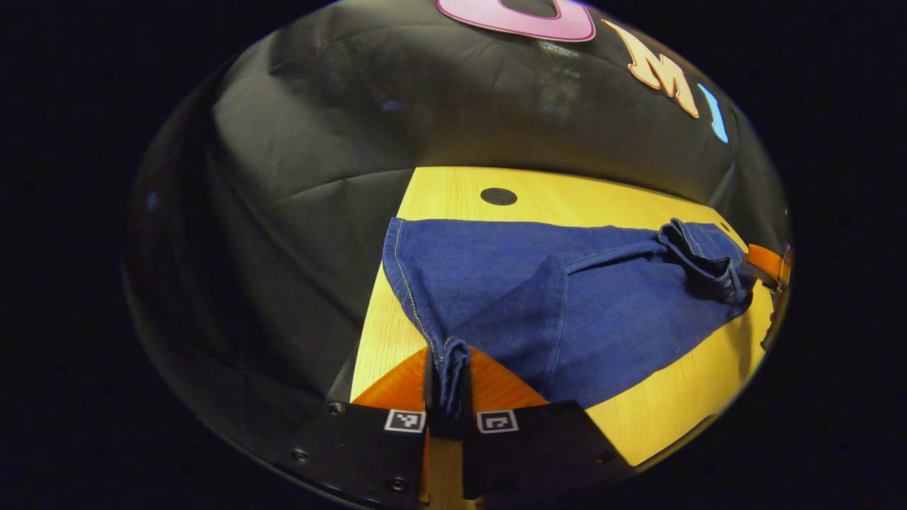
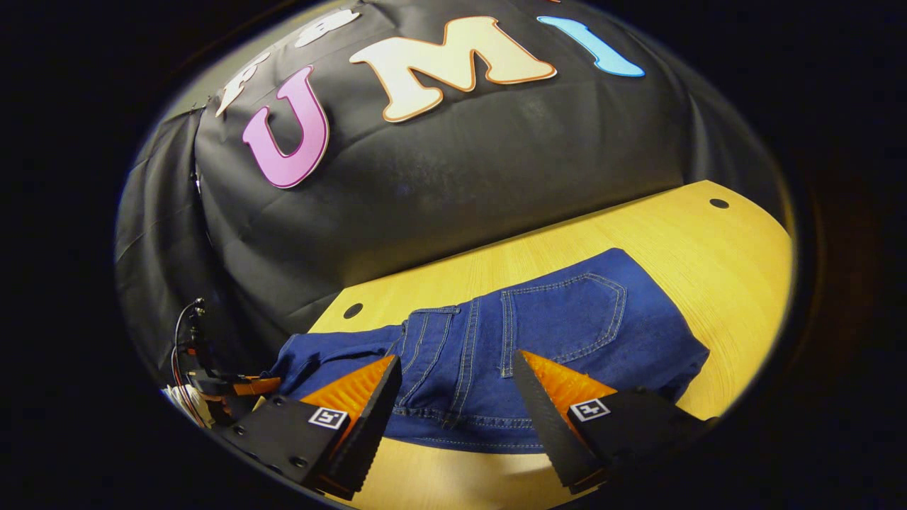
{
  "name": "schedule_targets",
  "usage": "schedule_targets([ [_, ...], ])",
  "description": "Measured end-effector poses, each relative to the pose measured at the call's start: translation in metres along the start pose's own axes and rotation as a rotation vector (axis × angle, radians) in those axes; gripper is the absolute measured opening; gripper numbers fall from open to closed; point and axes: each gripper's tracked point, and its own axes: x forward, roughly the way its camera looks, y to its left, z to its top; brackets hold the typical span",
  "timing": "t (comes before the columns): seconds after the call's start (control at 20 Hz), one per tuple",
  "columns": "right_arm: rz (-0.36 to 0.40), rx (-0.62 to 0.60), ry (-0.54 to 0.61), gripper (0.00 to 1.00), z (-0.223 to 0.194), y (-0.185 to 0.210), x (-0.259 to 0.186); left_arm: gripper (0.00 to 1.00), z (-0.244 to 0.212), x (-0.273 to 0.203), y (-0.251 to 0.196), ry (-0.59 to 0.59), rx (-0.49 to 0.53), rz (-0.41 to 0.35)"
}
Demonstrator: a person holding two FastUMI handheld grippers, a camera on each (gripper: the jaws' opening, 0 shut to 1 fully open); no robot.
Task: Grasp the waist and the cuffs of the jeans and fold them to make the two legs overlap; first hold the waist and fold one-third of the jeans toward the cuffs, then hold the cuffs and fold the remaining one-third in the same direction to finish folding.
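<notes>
Blue jeans (image 1: 567,304) lie flat on the yellow wooden table (image 1: 673,397). My left gripper (image 1: 448,354) is shut on a stitched cuff edge, which stands pinched between its fingers. In the right gripper view the waist end with a back pocket (image 2: 563,315) faces up. My right gripper (image 2: 457,356) is open, hovering with one finger on each side over the waistband area of the jeans (image 2: 460,354). The right gripper (image 1: 769,265) also shows at the far end by the bunched waist, and the left gripper (image 2: 241,386) shows at the cuff end.
The black cloth wall (image 2: 460,177) closes the table's far side. Round black holes (image 1: 498,196) (image 2: 718,203) sit in the tabletop. Bare wood (image 2: 708,269) lies right of the waist. Cables (image 2: 186,340) hang beside the left gripper.
</notes>
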Motion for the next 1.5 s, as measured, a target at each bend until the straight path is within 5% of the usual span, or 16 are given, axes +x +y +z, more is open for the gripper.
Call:
schedule_targets([
  [0.1,0.009,-0.013,-0.001,0.98,0.003,-0.003,-0.004,0.00,0.004,-0.005,-0.002,0.009,-0.017,0.010],
  [0.5,0.047,-0.034,-0.024,0.92,0.034,-0.027,-0.043,0.00,0.088,-0.054,-0.032,-0.150,-0.161,-0.009],
  [0.55,0.053,-0.033,-0.029,0.98,0.040,-0.030,-0.049,0.00,0.100,-0.064,-0.042,-0.179,-0.151,-0.019],
  [0.95,0.086,-0.071,-0.071,0.92,0.073,-0.062,-0.111,0.00,0.175,-0.102,-0.169,-0.300,-0.019,-0.120],
  [1.05,0.088,-0.073,-0.080,0.98,0.078,-0.073,-0.126,0.00,0.190,-0.108,-0.213,-0.317,-0.005,-0.149],
  [1.1,0.088,-0.073,-0.084,0.92,0.080,-0.080,-0.134,0.00,0.194,-0.109,-0.231,-0.327,0.006,-0.160],
  [1.5,0.064,-0.079,-0.109,0.98,0.099,-0.138,-0.183,0.00,0.222,-0.109,-0.365,-0.398,0.094,-0.261],
])
